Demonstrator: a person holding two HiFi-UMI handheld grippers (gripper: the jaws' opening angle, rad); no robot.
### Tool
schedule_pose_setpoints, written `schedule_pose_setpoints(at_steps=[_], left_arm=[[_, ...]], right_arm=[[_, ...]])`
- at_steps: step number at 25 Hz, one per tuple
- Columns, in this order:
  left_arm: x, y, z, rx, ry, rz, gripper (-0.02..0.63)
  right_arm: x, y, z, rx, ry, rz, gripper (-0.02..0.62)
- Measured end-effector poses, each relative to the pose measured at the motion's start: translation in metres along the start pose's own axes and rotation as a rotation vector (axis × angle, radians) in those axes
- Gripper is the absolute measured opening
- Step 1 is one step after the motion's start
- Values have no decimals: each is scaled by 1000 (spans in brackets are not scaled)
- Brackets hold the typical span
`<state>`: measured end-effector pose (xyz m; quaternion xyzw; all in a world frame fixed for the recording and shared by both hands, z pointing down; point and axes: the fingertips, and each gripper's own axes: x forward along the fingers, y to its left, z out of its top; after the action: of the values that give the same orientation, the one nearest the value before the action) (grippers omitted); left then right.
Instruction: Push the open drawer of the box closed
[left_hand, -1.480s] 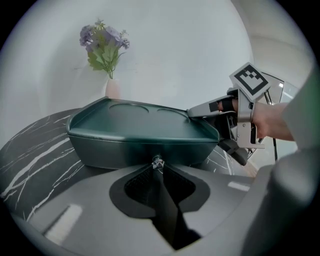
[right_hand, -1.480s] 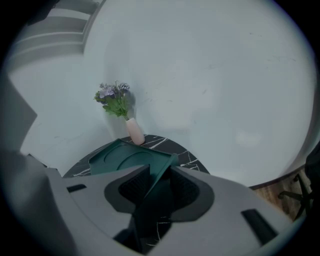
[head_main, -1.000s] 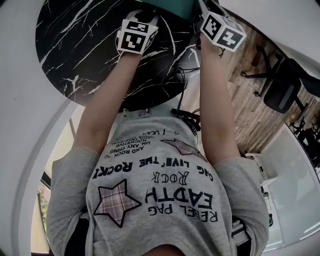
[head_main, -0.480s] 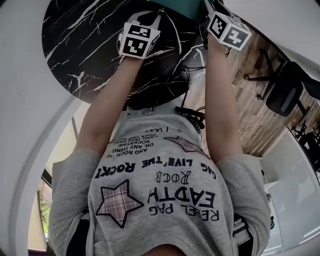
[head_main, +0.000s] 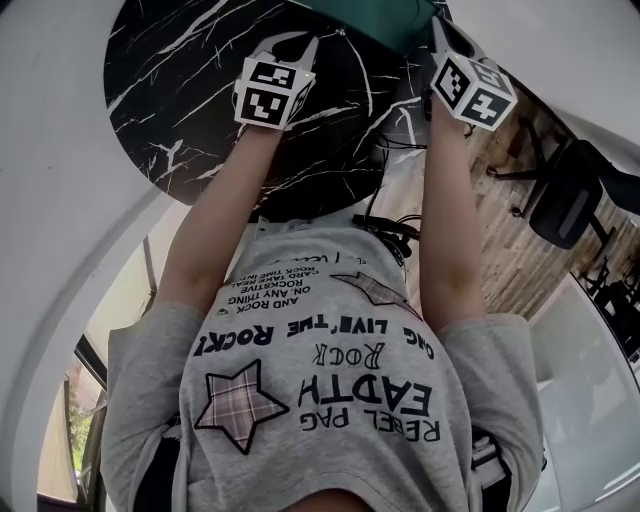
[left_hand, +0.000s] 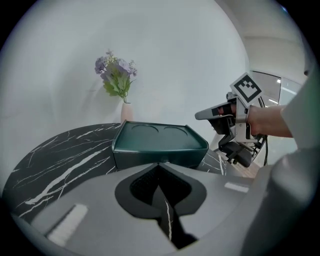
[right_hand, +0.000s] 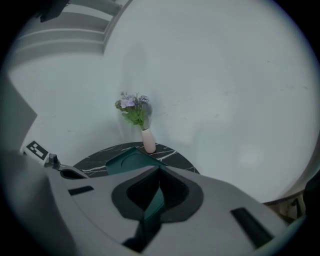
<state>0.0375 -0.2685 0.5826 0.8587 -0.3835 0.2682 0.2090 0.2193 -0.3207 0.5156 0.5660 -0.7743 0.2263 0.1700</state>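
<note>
A dark green box (left_hand: 159, 144) with two round recesses in its lid stands on the black marble table (left_hand: 60, 160). The face toward me looks flush, with no drawer sticking out. My left gripper (left_hand: 160, 165) is shut and empty, hanging just short of that face. My right gripper (right_hand: 159, 169) has just been closing and is now shut with nothing between its jaws. It hovers to the right of the box (right_hand: 131, 159). In the head view both marker cubes, the left (head_main: 272, 90) and the right (head_main: 472, 88), flank the box (head_main: 375, 18).
A pale vase of purple flowers (left_hand: 124, 111) stands at the table's back edge behind the box. A white wall curves close behind. Cables (head_main: 385, 232) hang at the near table edge, and an office chair (head_main: 565, 195) stands on the wooden floor to the right.
In the head view both marker cubes have shifted slightly down and right, and more of the green box shows at the top edge.
</note>
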Motion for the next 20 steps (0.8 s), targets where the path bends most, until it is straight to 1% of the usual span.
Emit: schedule_pose_setpoints(at_steps=[6,12,14,17,18,20], left_arm=[[-29,9,14,-5,-49,32,9],[-72,19,28,-21,-118,78,9],[-87,25,36,-19,-152,107,9],[-108,34,49,-13,-203,149,9],[-115,36,53,-15,-218,158,9],[-130,37,60,-22,-248,174,9]], right_arm=[[-25,25,26,13,-63,60,12],[-62,60,68,-89,-144,117,12],[-73,74,83,-111,-179,146,12],[-88,92,105,-170,-217,172,12],[-94,97,111,-175,-233,183,12],[-107,107,123,-148,-277,222,12]])
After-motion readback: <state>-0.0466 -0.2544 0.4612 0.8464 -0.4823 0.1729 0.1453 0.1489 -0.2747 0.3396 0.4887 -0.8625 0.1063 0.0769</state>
